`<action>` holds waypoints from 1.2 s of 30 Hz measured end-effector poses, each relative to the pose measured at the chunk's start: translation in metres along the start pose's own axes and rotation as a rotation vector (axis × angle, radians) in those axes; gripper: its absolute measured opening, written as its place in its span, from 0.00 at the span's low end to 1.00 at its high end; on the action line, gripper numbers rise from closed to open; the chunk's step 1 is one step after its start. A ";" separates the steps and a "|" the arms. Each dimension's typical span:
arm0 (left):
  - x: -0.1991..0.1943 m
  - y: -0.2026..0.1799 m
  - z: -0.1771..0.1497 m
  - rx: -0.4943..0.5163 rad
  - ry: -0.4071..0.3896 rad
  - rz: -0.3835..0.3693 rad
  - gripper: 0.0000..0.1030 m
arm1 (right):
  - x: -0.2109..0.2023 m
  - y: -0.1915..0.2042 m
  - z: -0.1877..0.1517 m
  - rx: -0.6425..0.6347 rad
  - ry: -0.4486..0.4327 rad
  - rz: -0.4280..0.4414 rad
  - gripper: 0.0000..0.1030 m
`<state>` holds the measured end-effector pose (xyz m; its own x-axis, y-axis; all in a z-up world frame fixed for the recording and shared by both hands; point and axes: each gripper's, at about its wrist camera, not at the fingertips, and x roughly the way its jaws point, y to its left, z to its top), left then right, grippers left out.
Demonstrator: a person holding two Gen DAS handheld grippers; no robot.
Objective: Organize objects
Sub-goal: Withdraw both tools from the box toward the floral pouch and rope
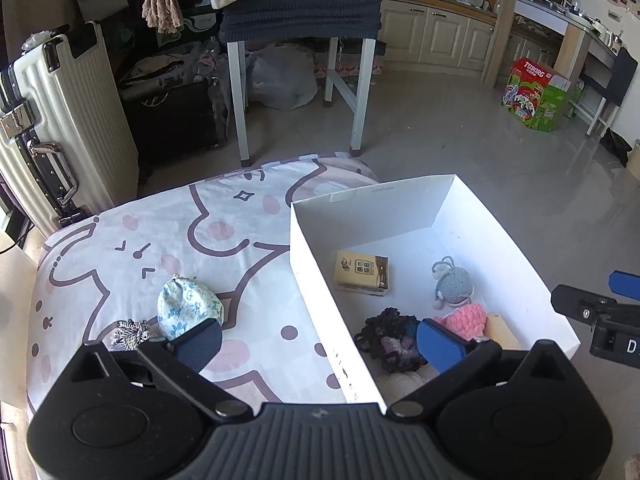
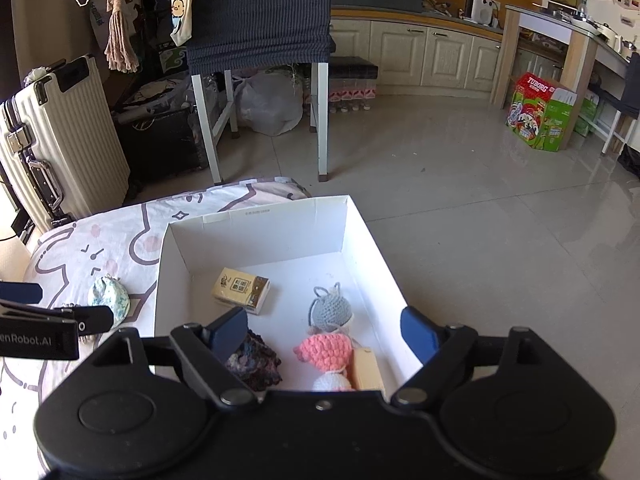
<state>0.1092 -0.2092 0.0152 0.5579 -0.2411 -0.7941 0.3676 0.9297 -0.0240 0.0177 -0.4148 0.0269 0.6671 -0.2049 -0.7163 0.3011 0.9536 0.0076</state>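
Closest to my left camera, the left gripper hangs with its jaws spread wide and nothing between them, straddling the near wall of the white box: one finger sits over the patterned bedsheet, the other over the box's inside. Just beyond the bedsheet-side finger lies a floral cloth pouch, and touching that pouch on its outer side is a small grey tasselled item that I cannot identify for sure. My right gripper is likewise released, holding nothing, with both fingers over the box. Between its fingers I see a pink crochet piece with a grey crochet mouse just ahead of it and a white crochet ball nearer the camera. A dark crochet bundle lies under the left-hand finger, a tan tissue pack ahead of that finger, and a pale wooden block beside the pink piece.
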 end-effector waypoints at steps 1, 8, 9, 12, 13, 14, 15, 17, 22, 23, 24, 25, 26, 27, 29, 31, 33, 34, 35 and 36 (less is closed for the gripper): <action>-0.001 0.001 -0.002 0.000 -0.002 -0.004 1.00 | -0.001 0.001 -0.002 0.002 0.002 -0.003 0.86; -0.007 0.005 -0.011 0.021 -0.019 -0.007 1.00 | -0.005 0.001 -0.012 0.023 0.000 -0.013 0.97; -0.007 0.006 -0.012 0.021 -0.020 -0.005 1.00 | -0.005 0.001 -0.014 0.026 0.002 -0.015 0.98; -0.006 0.011 -0.015 0.011 -0.016 -0.004 1.00 | -0.006 -0.002 -0.019 0.031 0.005 -0.025 1.00; -0.005 0.012 -0.016 0.007 -0.014 -0.005 1.00 | -0.007 -0.003 -0.020 0.032 0.006 -0.029 1.00; -0.005 0.014 -0.017 0.003 -0.013 -0.006 1.00 | -0.007 -0.004 -0.021 0.035 0.006 -0.034 1.00; -0.004 0.015 -0.018 0.000 -0.012 -0.006 1.00 | -0.007 -0.005 -0.022 0.039 0.007 -0.037 1.00; -0.004 0.017 -0.019 -0.002 -0.012 -0.003 1.00 | -0.006 -0.007 -0.022 0.048 0.010 -0.041 1.00; -0.002 0.023 -0.022 -0.016 -0.008 -0.003 1.00 | -0.004 -0.008 -0.025 0.057 0.016 -0.046 1.00; -0.002 0.025 -0.022 -0.018 -0.009 -0.003 1.00 | -0.003 -0.007 -0.025 0.052 0.016 -0.049 1.00; -0.002 0.026 -0.022 -0.019 -0.010 -0.001 1.00 | -0.002 -0.006 -0.025 0.049 0.016 -0.052 1.00; -0.002 0.027 -0.022 -0.020 -0.012 0.001 1.00 | -0.002 -0.006 -0.025 0.047 0.017 -0.054 1.00; -0.002 0.028 -0.023 -0.020 -0.015 0.003 1.00 | -0.001 -0.005 -0.025 0.046 0.018 -0.055 1.00; -0.002 0.029 -0.023 -0.022 -0.016 0.005 1.00 | 0.000 -0.004 -0.025 0.045 0.021 -0.053 1.00; -0.002 0.032 -0.023 -0.028 -0.020 0.007 1.00 | 0.001 -0.002 -0.024 0.045 0.024 -0.053 1.00; -0.003 0.037 -0.024 -0.037 -0.022 0.008 1.00 | 0.002 0.001 -0.022 0.044 0.024 -0.054 1.00; -0.003 0.043 -0.025 -0.048 -0.027 0.016 1.00 | 0.003 0.005 -0.021 0.044 0.023 -0.047 1.00; -0.004 0.045 -0.025 -0.053 -0.029 0.021 1.00 | 0.004 0.007 -0.020 0.044 0.022 -0.042 1.00; -0.005 0.050 -0.026 -0.061 -0.032 0.028 1.00 | 0.004 0.010 -0.018 0.042 0.020 -0.037 1.00; -0.006 0.054 -0.027 -0.069 -0.033 0.033 1.00 | 0.005 0.014 -0.017 0.040 0.019 -0.031 1.00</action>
<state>0.1060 -0.1497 0.0027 0.5932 -0.2184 -0.7748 0.2972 0.9539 -0.0414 0.0136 -0.3984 0.0117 0.6440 -0.2298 -0.7297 0.3485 0.9372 0.0124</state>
